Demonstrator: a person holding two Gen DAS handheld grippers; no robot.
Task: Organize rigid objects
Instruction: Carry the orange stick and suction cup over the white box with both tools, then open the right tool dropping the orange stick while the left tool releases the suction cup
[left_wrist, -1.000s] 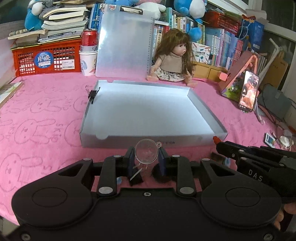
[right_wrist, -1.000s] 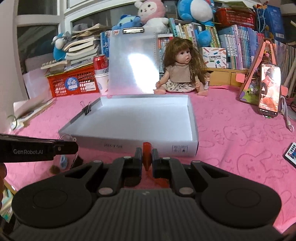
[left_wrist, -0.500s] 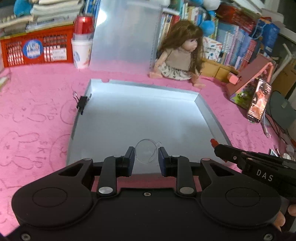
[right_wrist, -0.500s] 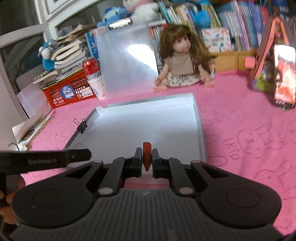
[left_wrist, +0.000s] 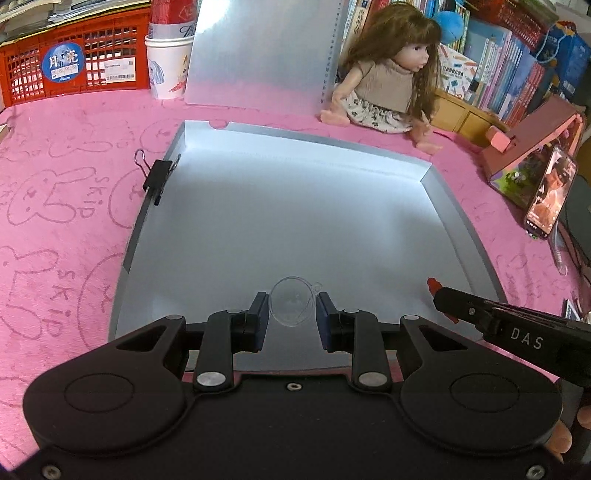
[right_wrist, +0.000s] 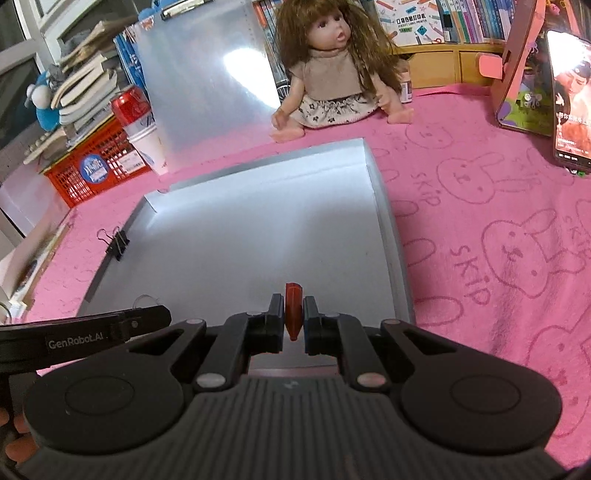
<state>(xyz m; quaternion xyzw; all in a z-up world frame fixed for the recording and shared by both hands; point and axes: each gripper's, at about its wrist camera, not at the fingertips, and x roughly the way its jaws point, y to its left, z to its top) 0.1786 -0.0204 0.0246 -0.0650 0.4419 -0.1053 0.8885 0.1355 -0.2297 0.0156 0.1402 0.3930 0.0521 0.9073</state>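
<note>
While spread over the whole desk, pink cloth (left_wrist: 66, 206) under grey shallow box (left_wrist: 461, 221), near the desk's back edge. Doll (right_wrist: 332, 70) seated beyond the box's far edge; black binder clip (left_wrist: 157, 177) clamped on its left edge. Left gripper (left_wrist: 291, 317) above the box's near edge, clamped on clear round piece (left_wrist: 291, 306). Right gripper (right_wrist: 293, 325) beside it toward the near right corner, clenched on small red piece (right_wrist: 293, 310).
</note>
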